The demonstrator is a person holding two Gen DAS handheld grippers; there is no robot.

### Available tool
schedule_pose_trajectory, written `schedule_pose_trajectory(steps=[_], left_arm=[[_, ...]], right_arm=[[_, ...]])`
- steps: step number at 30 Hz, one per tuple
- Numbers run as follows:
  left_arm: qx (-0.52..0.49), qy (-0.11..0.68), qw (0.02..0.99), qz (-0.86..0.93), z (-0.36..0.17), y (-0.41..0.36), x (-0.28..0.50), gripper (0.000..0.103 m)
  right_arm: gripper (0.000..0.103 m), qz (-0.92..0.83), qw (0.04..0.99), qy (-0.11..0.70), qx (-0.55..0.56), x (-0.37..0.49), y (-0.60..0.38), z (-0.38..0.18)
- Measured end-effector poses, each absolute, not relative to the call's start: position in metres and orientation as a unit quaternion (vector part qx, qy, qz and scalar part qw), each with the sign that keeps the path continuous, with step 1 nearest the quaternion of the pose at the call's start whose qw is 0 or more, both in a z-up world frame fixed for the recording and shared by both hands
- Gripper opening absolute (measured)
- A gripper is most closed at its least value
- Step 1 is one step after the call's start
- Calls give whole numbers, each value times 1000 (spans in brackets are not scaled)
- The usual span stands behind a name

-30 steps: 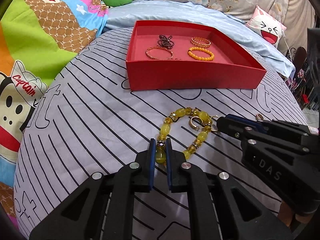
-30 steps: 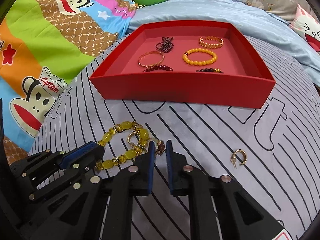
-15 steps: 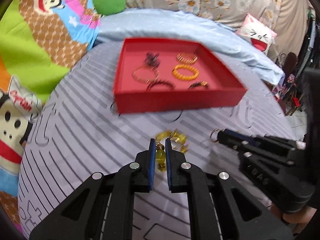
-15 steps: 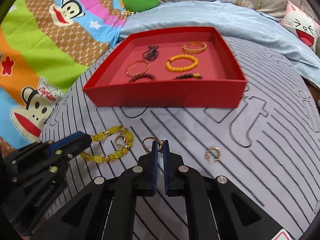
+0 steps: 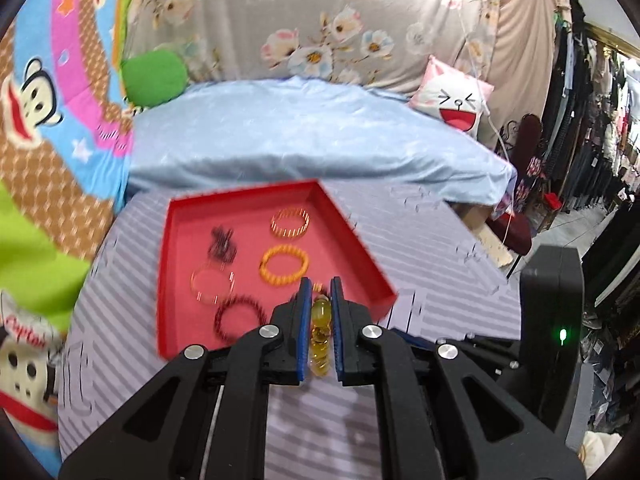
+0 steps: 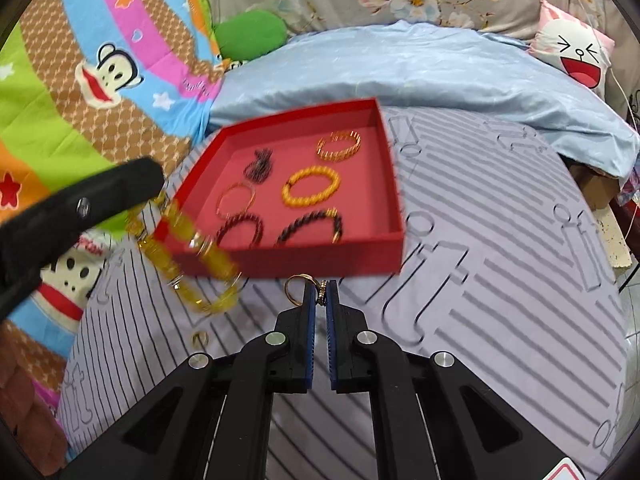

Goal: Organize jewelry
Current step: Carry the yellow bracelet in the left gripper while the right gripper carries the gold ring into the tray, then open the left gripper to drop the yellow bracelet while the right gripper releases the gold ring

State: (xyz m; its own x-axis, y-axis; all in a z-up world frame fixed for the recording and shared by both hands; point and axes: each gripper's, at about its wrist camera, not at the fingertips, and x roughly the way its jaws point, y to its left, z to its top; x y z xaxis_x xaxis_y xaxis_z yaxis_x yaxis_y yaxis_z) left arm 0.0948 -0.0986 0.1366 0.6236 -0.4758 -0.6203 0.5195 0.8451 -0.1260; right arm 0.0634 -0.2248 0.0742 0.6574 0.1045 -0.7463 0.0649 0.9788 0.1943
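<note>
Both grippers have come up off the striped grey cloth (image 6: pixel 500 240) since a second ago, each carrying its piece. The left gripper (image 5: pixel 320 300), which was then just closing round the yellow bead bracelet (image 5: pixel 320 332) where it lay on the cloth, now has it pinched between nearly closed blue pads; in the right wrist view the bracelet (image 6: pixel 188 256) dangles in the air in front of the near left corner of the red tray (image 6: pixel 394 184), streaked by motion. The right gripper (image 6: pixel 320 294) is clamped tight on a small gold hoop earring (image 6: pixel 298 288), whose ring sticks out to the left of the tips. A second earring (image 6: pixel 199 338) lies on the cloth, small and hard to make out.

Motion blur smears the tray (image 5: pixel 164 264) and its contents in the left wrist view, where the left gripper's fingers hide the tray's near edge. Inside lie a gold chain bracelet (image 6: pixel 339 146), an orange bead bracelet (image 6: pixel 311 185), a dark knotted piece (image 6: pixel 259 166), a thin gold bangle (image 6: pixel 237 199) and two dark bracelets (image 6: pixel 240 226) near the front wall; their details cannot be read.
</note>
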Motion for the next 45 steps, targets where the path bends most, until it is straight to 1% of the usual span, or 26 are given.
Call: schedule_pose_trajectory(steps=[4, 6, 8, 14, 19, 29, 30, 31, 32, 36, 40, 45], left_arm=[[31, 320, 906, -276, 146, -109, 122, 9], [24, 327, 903, -278, 145, -113, 138, 9], [15, 334, 899, -284, 141, -116, 154, 6], [-3, 377, 882, -281, 105, -118, 205, 5], [1, 403, 881, -249, 75, -103, 228, 4], [2, 418, 885, -204, 50, -77, 229, 5], [3, 419, 885, -202, 49, -77, 228, 5], [4, 419, 886, -200, 48, -76, 227, 5], [6, 419, 887, -196, 47, -76, 227, 5], [16, 417, 890, -186, 44, -77, 224, 5], [19, 417, 890, -186, 43, -79, 222, 5], [20, 416, 891, -182, 45, -80, 218, 7]], right_arm=[[5, 11, 911, 402, 97, 83, -232, 87], [5, 10, 913, 397, 91, 98, -233, 91], [5, 8, 914, 395, 89, 112, -234, 91], [5, 4, 909, 407, 88, 149, -239, 78], [5, 5, 902, 422, 90, 168, -240, 64], [6, -1, 893, 442, 80, 188, -230, 45], [6, -2, 894, 441, 79, 189, -229, 45], [9, -5, 894, 441, 76, 189, -228, 44], [10, -5, 894, 442, 72, 188, -227, 43], [11, -4, 895, 441, 68, 189, -225, 44], [15, -3, 897, 438, 68, 185, -223, 46], [16, -1, 899, 432, 71, 177, -221, 52]])
